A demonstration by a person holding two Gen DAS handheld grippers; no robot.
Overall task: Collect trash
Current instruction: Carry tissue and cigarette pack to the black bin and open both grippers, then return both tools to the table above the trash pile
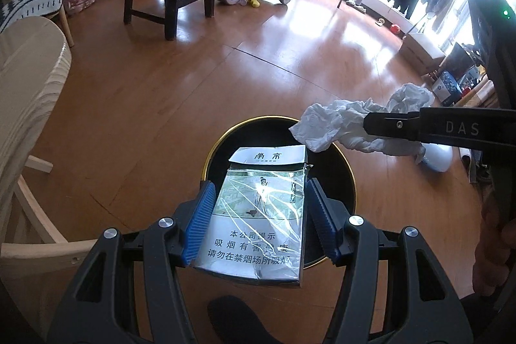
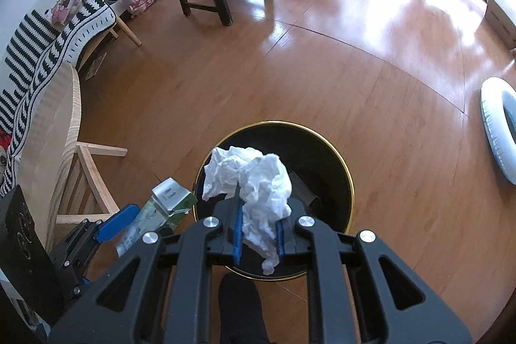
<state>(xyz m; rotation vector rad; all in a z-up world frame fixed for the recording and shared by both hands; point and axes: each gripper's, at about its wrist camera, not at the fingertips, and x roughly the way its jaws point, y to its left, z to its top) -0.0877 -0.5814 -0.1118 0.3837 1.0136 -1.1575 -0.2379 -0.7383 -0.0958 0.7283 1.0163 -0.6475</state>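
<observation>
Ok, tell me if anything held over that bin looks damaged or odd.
The cigarette pack in the left gripper is battered: its lid flap is torn open and its cellophane wrinkled. The right gripper pinches a crumpled tissue. Both hang over the black bin.

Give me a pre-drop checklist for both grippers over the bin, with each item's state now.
1. Left gripper shut on the cigarette pack: ok.
2. Right gripper shut on the tissue: ok.
3. Pack over the bin opening: ok in the left view; the right view puts it by the rim, so cannot tell.
4. Tissue over the opening: ok.
5. Bin upright, mouth unblocked: ok.
6. Room left inside the bin: cannot tell.
</observation>
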